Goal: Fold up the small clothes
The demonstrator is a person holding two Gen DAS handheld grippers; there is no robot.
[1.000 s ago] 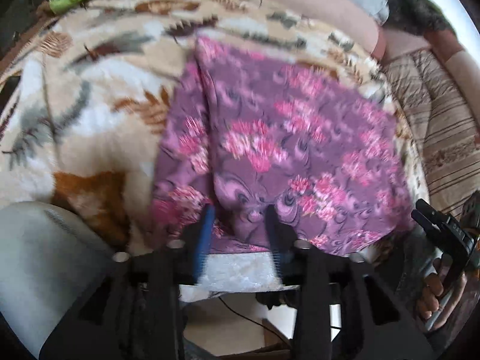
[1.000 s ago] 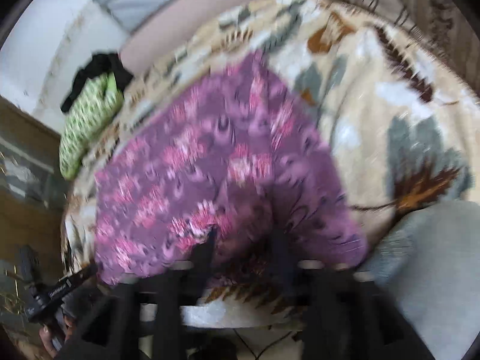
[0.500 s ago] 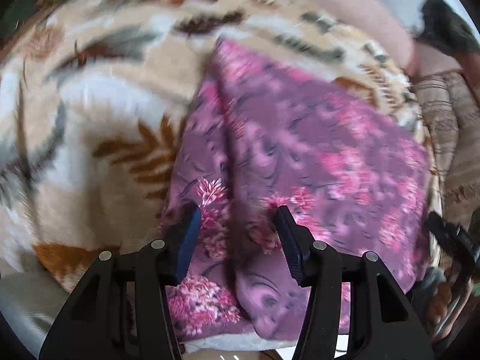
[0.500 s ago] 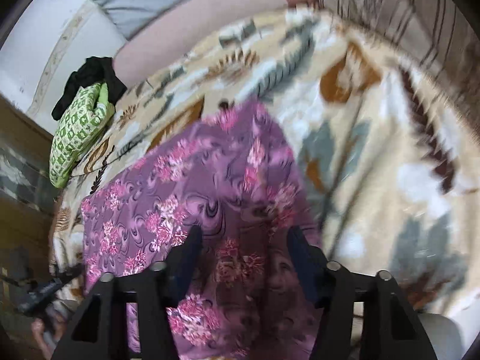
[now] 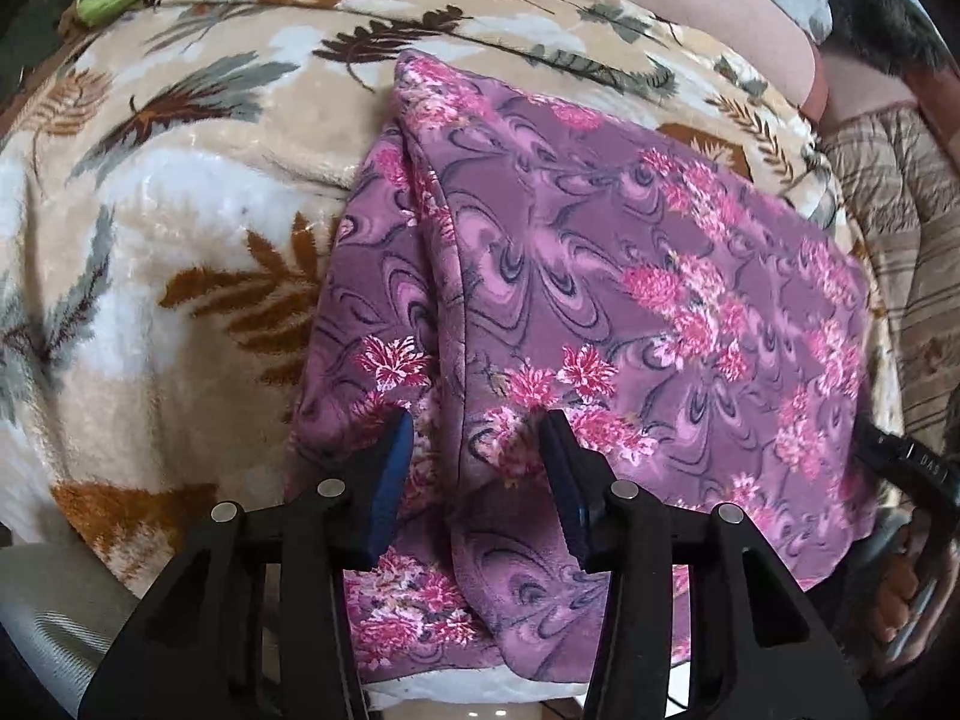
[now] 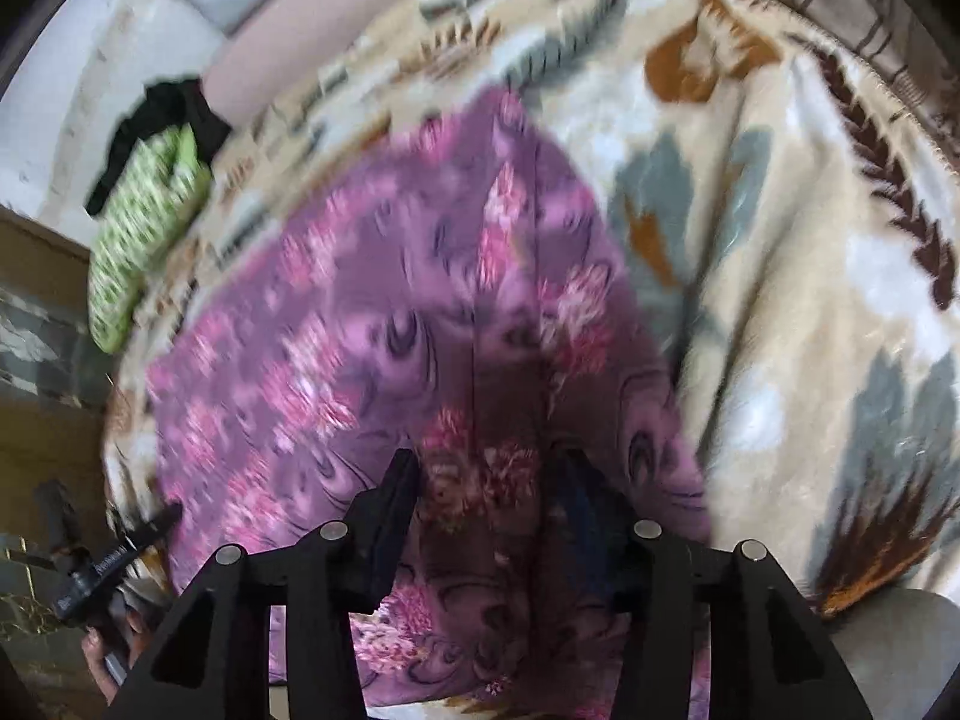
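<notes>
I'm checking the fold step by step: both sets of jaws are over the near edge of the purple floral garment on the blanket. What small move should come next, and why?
Probably close both grippers on the near edge. The left gripper and right gripper each straddle the purple floral garment, which lies flat on the leaf-print blanket; both have just been closing, yet gaps remain beside the pads, so nothing seems pinched yet.

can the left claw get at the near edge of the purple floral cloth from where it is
Probably yes. The left claw stands open right over the purple floral cloth near its front edge, a fold of it between the fingers, nothing else in the way.
</notes>
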